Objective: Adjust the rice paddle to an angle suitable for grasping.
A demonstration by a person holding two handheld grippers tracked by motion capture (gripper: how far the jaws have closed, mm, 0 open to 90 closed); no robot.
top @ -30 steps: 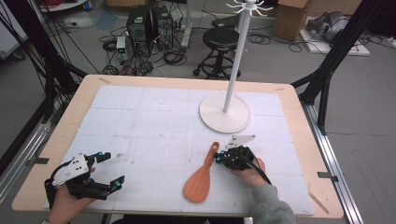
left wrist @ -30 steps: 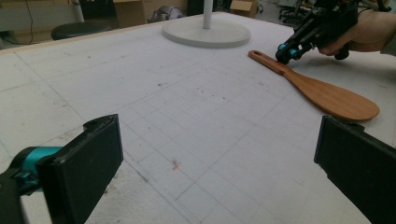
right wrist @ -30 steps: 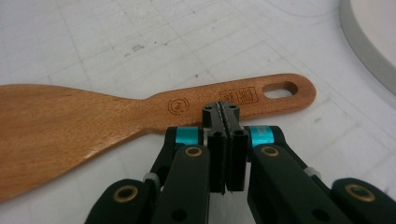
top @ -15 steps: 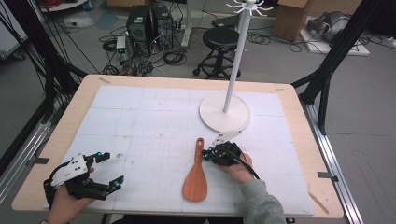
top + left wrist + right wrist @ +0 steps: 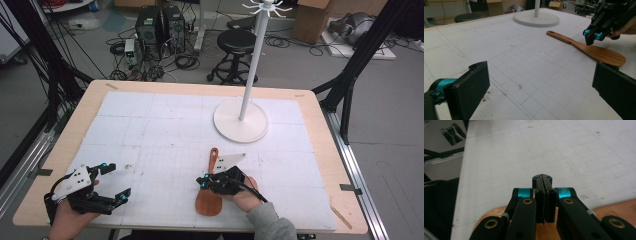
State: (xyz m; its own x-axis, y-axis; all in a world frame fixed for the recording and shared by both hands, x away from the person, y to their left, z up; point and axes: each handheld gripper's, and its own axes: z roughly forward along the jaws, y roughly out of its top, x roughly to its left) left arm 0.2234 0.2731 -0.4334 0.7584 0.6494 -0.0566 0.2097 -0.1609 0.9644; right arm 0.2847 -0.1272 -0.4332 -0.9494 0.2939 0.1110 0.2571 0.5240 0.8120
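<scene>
Spatula [image 5: 210,187]: the wooden one lay flat on the white mat of the table [image 5: 150,125], near your front edge, its blade toward you and its handle, with the hang hole, pointing toward the stand.
Change from earlier: a second ago the spatula lay slanted, its handle leaning right toward your right claw; half a second ago it was nearly straight, and now it lay straight with the handle a touch further toward the stand. Your right hand had moved left and nearer to you, over the blade end. Your left hand had not shifted.
Right claw [image 5: 204,183]: you held it with the jaws pressed together, nothing between them, as the right gripper view [image 5: 543,180] showed. It sat over the blade where it narrows to the neck; I cannot tell whether it touched the wood.
Left claw [image 5: 116,182]: you held it with the jaws wide apart and empty, resting low at the front left of the table, well apart from the spatula.
Stand [image 5: 241,120]: the white pole on its round base stood upright beyond the spatula, not touching it.
</scene>
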